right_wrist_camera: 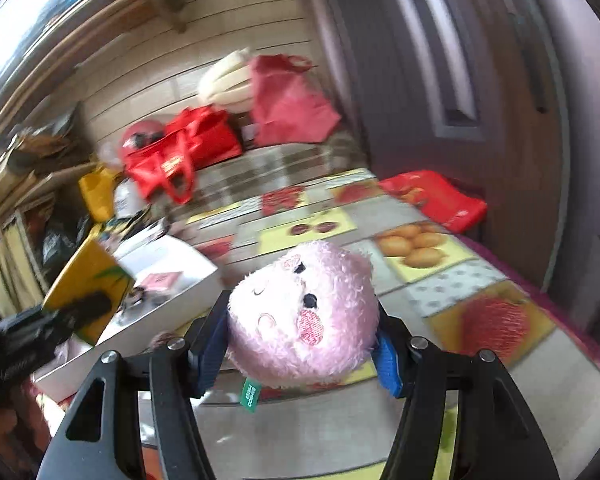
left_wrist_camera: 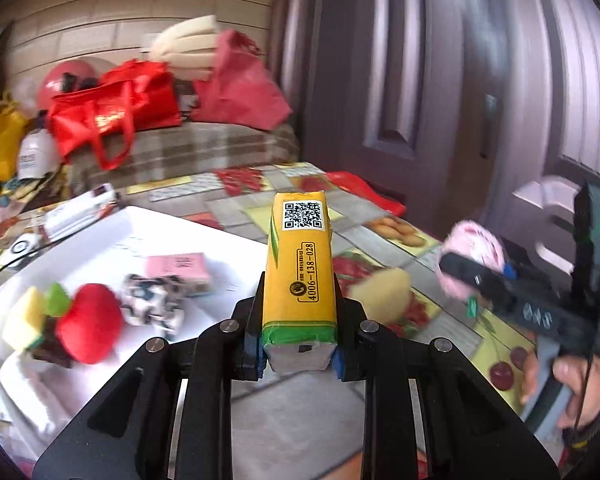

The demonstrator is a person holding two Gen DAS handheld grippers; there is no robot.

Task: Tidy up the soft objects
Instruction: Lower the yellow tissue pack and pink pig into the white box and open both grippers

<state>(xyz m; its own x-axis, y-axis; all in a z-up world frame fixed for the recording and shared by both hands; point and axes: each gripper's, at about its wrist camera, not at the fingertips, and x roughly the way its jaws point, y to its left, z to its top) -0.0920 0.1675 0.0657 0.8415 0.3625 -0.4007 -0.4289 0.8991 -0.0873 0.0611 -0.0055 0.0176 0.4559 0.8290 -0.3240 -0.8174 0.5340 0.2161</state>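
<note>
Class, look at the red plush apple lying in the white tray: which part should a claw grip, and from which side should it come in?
Grip the red plush apple across its round body, coming from above. The yellow sponge crowds one side and the patterned plush lies close on the other, so only its top looks open. This is a judgement.

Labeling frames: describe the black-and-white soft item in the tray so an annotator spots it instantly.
Start at the white tray left of the yellow tissue pack. The patterned plush lies between the red plush fruit and pink packet: the only black-and-white item.
</note>
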